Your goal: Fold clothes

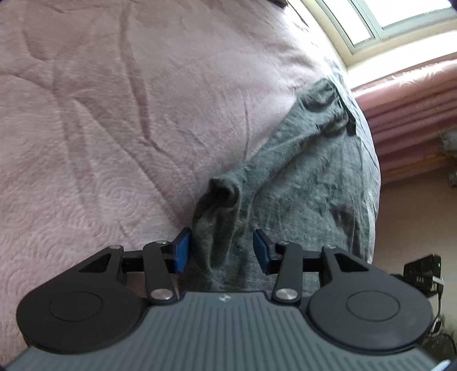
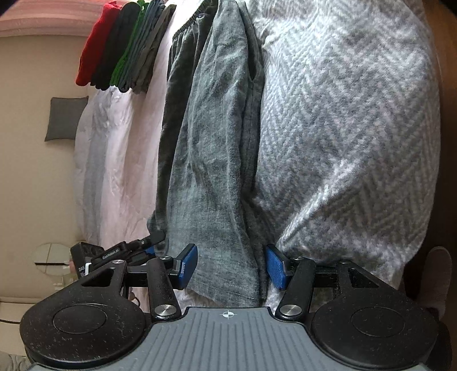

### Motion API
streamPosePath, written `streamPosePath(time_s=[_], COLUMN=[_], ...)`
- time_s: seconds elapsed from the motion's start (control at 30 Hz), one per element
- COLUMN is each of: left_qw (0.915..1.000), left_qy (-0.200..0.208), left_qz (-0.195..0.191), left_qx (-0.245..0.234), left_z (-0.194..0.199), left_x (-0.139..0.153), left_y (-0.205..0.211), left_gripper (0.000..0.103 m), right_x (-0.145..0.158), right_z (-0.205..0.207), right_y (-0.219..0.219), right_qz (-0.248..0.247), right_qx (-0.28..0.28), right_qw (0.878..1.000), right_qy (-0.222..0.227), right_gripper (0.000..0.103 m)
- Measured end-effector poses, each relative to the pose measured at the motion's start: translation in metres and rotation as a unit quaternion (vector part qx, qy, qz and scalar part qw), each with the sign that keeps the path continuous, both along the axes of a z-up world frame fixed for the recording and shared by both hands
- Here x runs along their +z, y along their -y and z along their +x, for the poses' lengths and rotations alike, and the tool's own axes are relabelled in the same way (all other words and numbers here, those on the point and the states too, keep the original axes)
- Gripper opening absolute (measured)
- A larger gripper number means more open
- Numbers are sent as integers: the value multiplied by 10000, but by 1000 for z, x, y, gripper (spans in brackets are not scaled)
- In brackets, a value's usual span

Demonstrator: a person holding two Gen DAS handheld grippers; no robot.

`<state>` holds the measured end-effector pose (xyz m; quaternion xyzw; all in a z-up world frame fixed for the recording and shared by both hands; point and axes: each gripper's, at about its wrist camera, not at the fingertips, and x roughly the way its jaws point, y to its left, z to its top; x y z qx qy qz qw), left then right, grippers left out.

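Grey shorts [image 1: 300, 177] are lying on the pink blanket [image 1: 114, 114], along its edge nearest the window [image 1: 400, 17]. Left gripper [image 1: 221, 251] is sitting wide open, blue pads [image 1: 182, 251] straddling a bunched fold of the shorts, not pinching. Right gripper [image 2: 232, 266] is also gaping wide, the shorts' hem [image 2: 222, 285] lying between its pads. Only the right view is showing the elastic waistband [image 2: 185, 25], a herringbone throw [image 2: 342, 128], a clothes stack [image 2: 122, 48], and the other gripper's label, partly reading "DAS". Left view is showing a charger display, unreadable.
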<state>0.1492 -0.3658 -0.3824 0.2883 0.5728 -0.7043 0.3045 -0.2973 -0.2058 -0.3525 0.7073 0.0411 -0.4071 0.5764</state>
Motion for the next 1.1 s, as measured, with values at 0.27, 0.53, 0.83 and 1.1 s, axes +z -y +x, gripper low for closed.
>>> streamPosePath(time_s=[0.27,0.53,0.83,1.1], left_qw=[9988,9945,9839,9641], left_qy=[-183,-701,-1365,-1039], left_qz=[405,527,313,926], left_qx=[206,572,1112,2261], left_z=[9,10,-53,-105], left_x=[8,47,86,22], left_y=[7,29,120,186], left_gripper=[8,5,6,26], right_x=[-11,11,13,-17], right_z=[4,-27,-98,-155], right_y=[11,31,97,158], right_qz=[140,103,727,1017], right_qx=[176,-311,-1442,-2523], right_qw=[9997,9949,9648,9388], right_qy=[102,949,2075,2111], right_gripper=[3,2,2,64])
